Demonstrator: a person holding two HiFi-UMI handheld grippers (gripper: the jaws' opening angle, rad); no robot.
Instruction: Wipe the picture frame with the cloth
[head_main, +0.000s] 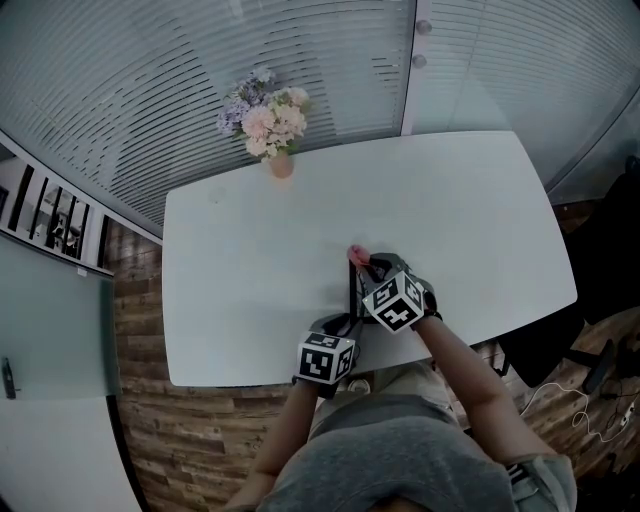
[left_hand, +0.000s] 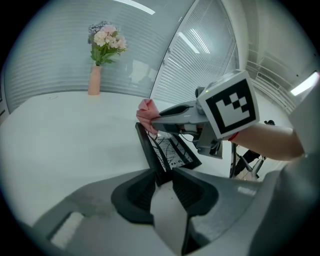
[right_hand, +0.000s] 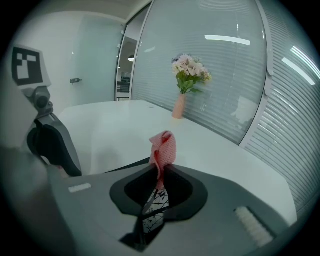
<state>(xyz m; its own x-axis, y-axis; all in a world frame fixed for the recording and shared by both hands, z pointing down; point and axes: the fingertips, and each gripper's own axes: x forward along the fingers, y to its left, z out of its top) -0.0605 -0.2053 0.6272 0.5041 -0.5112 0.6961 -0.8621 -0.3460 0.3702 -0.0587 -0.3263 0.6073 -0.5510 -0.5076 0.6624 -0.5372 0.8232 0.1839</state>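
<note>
A black picture frame (head_main: 353, 292) with a black-and-white print stands tilted near the table's front edge. My left gripper (left_hand: 164, 174) is shut on the frame's (left_hand: 167, 152) lower corner and holds it up. My right gripper (right_hand: 161, 172) is shut on a pink cloth (right_hand: 164, 147), which sticks up past its fingertips. In the head view the cloth (head_main: 357, 254) sits at the frame's far top edge. Through the right jaws' gap I see the print (right_hand: 151, 210) just below. From the left gripper view, the right gripper (left_hand: 172, 116) presses the cloth (left_hand: 146, 115) against the frame's top corner.
The white table (head_main: 250, 260) carries a pink vase of flowers (head_main: 281, 165) at its far left edge. Glass walls with blinds stand behind it. A dark chair (head_main: 610, 260) is off the table's right end. The person's body is close against the front edge.
</note>
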